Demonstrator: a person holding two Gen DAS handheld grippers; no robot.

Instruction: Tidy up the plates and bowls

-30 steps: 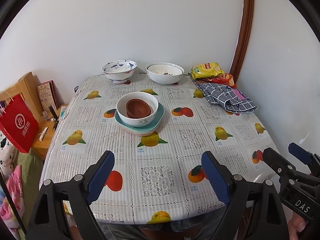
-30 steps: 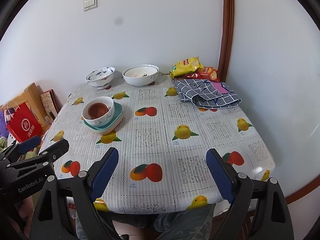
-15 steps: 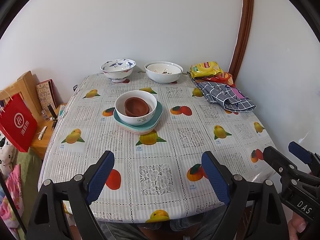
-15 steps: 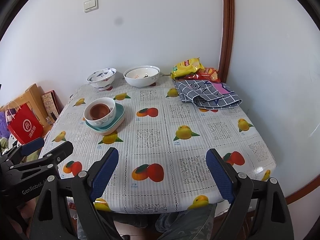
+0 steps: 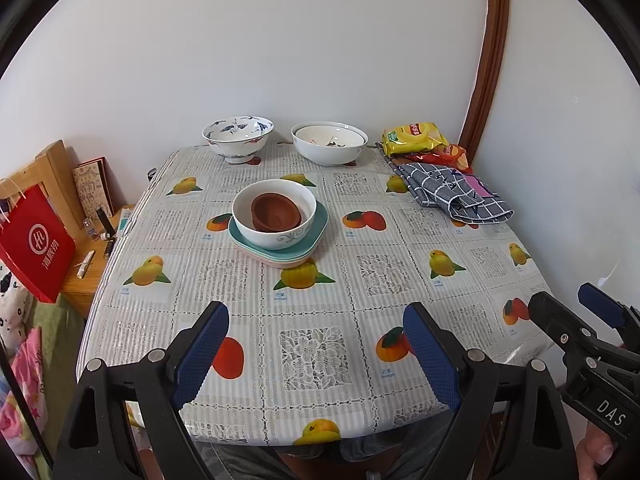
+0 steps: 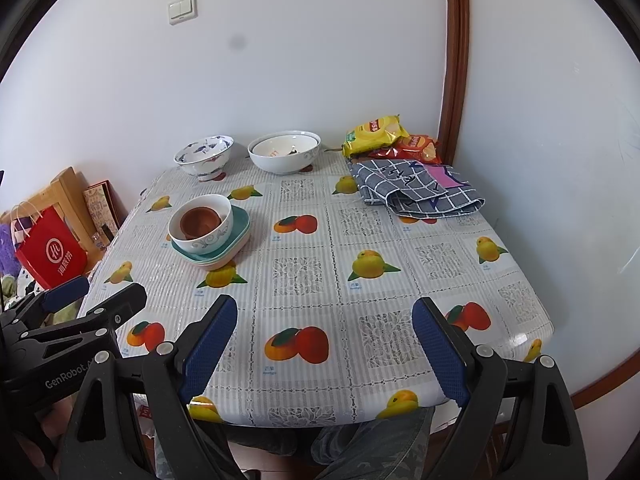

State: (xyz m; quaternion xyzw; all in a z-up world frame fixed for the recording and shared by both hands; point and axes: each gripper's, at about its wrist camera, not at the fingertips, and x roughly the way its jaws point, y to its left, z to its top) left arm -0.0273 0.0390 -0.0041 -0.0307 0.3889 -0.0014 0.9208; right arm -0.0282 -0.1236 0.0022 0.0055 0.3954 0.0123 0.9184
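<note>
Pre-grasp: left tongs (image 5: 316, 344) and right tongs (image 6: 326, 344) gape empty above near desk (image 5: 320, 288) edge. Next judged: reach far bowls (image 5: 238, 138), stack onto plates (image 5: 318, 226).

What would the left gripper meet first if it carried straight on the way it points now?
Probably the bare tablecloth, short of the stacked dishes. The left gripper is open, empty and angled down at the table; the white bowl on the teal plates lies beyond, slightly left. Depth is uncertain.

The table under a fruit-printed plastic cloth (image 5: 320, 320) is carrying stacked teal and pink plates (image 5: 316, 236), a blue-patterned footed bowl (image 5: 238, 138), a white bowl (image 5: 329, 144), yellow and red snack bags (image 5: 414, 138) and a folded grey checked cloth (image 5: 452, 192).
</note>
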